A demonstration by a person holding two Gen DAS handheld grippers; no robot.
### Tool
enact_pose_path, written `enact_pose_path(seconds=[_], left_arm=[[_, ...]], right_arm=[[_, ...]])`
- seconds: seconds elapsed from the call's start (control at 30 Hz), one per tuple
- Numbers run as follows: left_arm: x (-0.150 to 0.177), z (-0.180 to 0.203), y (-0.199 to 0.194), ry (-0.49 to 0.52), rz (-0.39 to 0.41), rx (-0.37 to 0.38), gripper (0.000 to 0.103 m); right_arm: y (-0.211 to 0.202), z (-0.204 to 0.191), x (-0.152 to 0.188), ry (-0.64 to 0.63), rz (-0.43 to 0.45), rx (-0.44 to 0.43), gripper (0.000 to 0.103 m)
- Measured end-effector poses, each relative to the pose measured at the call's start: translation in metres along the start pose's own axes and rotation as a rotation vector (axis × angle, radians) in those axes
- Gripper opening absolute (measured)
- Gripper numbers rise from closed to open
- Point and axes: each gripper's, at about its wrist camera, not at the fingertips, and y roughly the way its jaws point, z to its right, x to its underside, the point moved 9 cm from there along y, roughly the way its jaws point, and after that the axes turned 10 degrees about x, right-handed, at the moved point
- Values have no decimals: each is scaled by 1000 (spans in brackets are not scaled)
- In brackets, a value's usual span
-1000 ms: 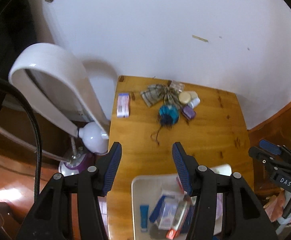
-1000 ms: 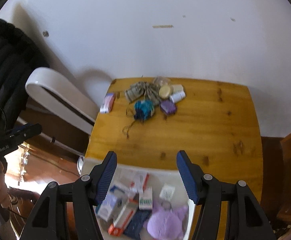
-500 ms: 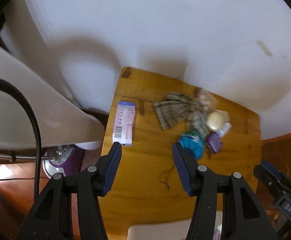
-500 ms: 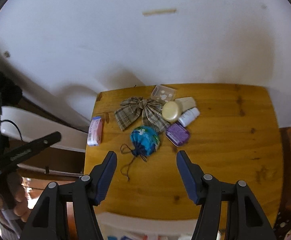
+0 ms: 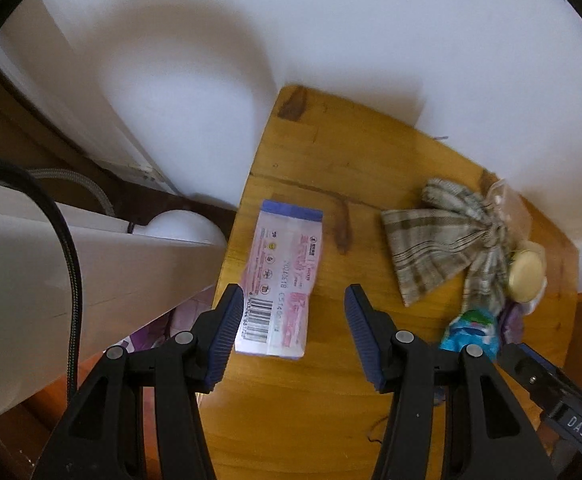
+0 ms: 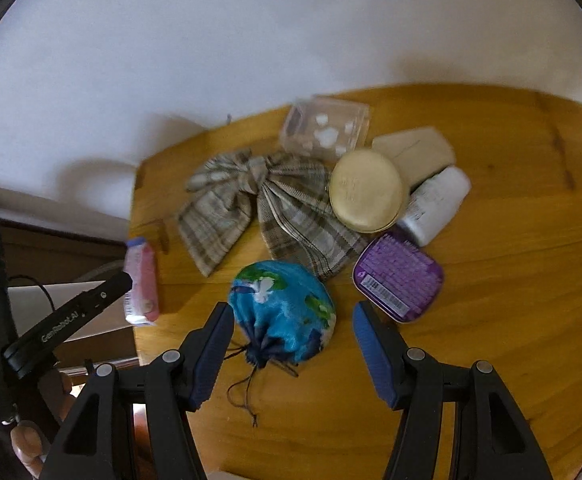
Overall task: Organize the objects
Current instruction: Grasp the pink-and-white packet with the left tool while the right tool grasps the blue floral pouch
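A pink and white tissue pack point(image 5: 281, 284) lies near the left edge of the wooden table point(image 5: 331, 152). My left gripper point(image 5: 291, 338) hangs open right above its near end, pads apart from it. In the right wrist view a blue drawstring pouch point(image 6: 283, 314) with a world-map print lies between the open fingers of my right gripper point(image 6: 291, 354), which do not press on it. Behind the pouch lie a plaid fabric bow point(image 6: 259, 204), a round gold tin point(image 6: 365, 190), a purple tin point(image 6: 399, 278), a white bottle point(image 6: 435, 204) and a clear plastic box point(image 6: 325, 128).
The table point(image 6: 491, 320) stands against a white wall point(image 6: 251, 40). A white appliance point(image 5: 31, 272) with a black cable point(image 5: 67, 260) stands close to the table's left edge. A beige packet point(image 6: 415, 150) lies behind the gold tin. A person's fingers point(image 6: 27, 440) hold the left gripper's handle.
Both grippers have come down and forward over the table. The white bin with packets has dropped out of view. The tissue pack and the pouch now lie between the respective fingers.
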Motion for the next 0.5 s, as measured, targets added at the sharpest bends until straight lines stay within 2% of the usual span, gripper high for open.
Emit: enact_pose_path(seconds=[0.4,0.5], left_arm=[[14,-4,20,55,-39,-17,54],[16,-2,20,89,-30,-47,47]], right_arm=[[39,-13,5,-28,-31,34,63],[41,-16,7,-31,-26,36,63]])
